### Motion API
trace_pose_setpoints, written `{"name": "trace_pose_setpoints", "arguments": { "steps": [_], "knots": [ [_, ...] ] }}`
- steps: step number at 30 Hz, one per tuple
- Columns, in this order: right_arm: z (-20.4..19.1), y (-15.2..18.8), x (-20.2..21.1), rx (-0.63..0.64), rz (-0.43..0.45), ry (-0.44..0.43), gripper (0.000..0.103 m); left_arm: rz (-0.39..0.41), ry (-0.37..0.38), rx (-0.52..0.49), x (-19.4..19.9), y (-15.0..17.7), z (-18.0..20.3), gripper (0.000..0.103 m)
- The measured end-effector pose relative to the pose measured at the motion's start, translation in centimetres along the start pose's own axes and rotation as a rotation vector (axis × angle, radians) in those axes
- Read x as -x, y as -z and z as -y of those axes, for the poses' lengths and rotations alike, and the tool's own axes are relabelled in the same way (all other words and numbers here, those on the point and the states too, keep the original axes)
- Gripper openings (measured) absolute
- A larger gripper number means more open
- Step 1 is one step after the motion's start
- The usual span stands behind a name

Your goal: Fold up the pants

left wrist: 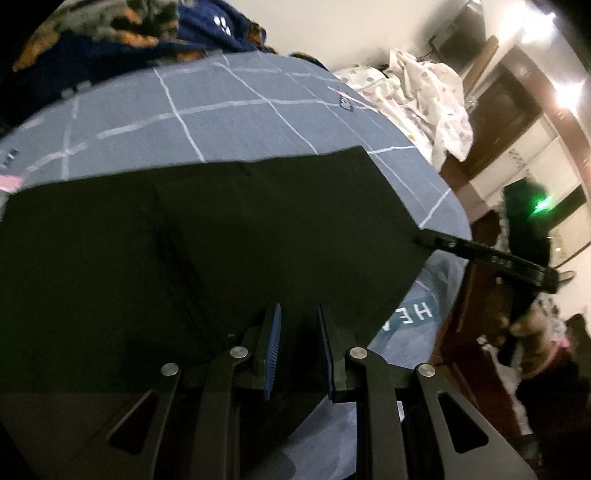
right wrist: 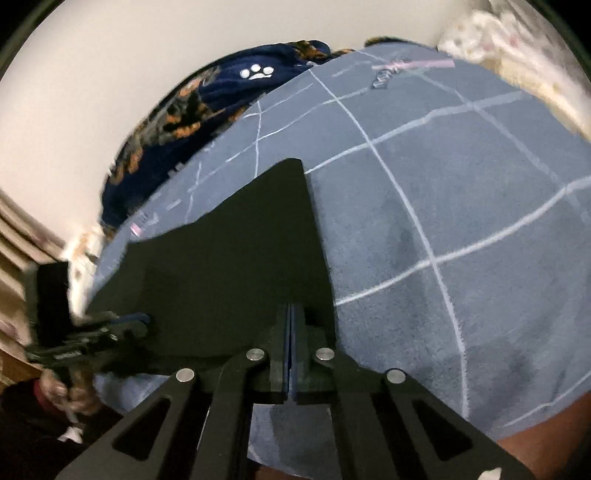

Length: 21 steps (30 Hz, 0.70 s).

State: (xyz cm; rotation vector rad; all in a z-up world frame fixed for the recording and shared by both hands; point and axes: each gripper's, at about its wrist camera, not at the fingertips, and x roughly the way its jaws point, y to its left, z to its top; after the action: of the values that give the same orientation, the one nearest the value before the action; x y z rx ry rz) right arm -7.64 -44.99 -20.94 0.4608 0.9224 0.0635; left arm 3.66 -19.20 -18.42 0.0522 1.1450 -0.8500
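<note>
Grey-blue bedding with a white grid of lines covers the bed, and the black pants lie spread flat across it in the left wrist view. At the bed's far side sit a navy blanket with orange patches and a white dotted quilt. The left gripper hangs over the near edge of the pants with its blue-padded fingers apart, nothing between them. To the right, the right gripper reaches in to a corner of the black cloth; from here I cannot tell how its jaws stand.

From the right wrist view, the same bedding fills the right side and the pants run away from the camera to a pointed far corner. The right gripper is closed, pads pressed together at the near edge of the pants. The left gripper sits blurred at the pants' left edge, held by a hand. The navy blanket shows a white paw print.
</note>
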Motion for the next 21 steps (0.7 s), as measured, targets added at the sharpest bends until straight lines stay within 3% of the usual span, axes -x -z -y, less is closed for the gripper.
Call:
{"name": "trace_pose_setpoints", "arguments": {
  "steps": [4, 6, 9, 11, 13, 16, 19, 21],
  "knots": [
    [-4.3, -0.4, 0.5, 0.118, 0.004, 0.041, 0.013, 0.078, -0.076, 0.005, 2.5, 0.3, -0.3, 0.022],
    [-6.1, -0.5, 0.2, 0.156, 0.005, 0.053, 0.024, 0.111, -0.121, 0.011, 3.7, 0.6, -0.9, 0.023],
    [-8.9, -0.5, -1.0, 0.199, -0.019, 0.039, 0.031, 0.151, -0.194, 0.02, 5.5, 1.2, -1.8, 0.027],
    [-10.8, -0.2, -1.9, 0.222, -0.033, 0.036, 0.033, 0.169, -0.228, 0.027, 6.6, 1.7, -2.6, 0.032],
    [-12.8, 0.2, -2.8, 0.242, -0.052, 0.023, 0.033, 0.195, -0.273, 0.033, 7.6, 2.2, -3.2, 0.047],
    [-15.3, 0.8, -3.7, 0.271, -0.062, 0.014, 0.036, 0.233, -0.321, 0.028, 8.9, 3.0, -3.9, 0.051],
    [-17.5, 1.3, -4.4, 0.28, -0.058, 0.0, 0.046, 0.244, -0.36, 0.02, 9.7, 3.5, -4.6, 0.051],
    [-18.3, 1.5, -4.7, 0.268, -0.05, -0.009, 0.059, 0.25, -0.376, 0.02, 10.1, 4.0, -5.1, 0.051]
  ]
}}
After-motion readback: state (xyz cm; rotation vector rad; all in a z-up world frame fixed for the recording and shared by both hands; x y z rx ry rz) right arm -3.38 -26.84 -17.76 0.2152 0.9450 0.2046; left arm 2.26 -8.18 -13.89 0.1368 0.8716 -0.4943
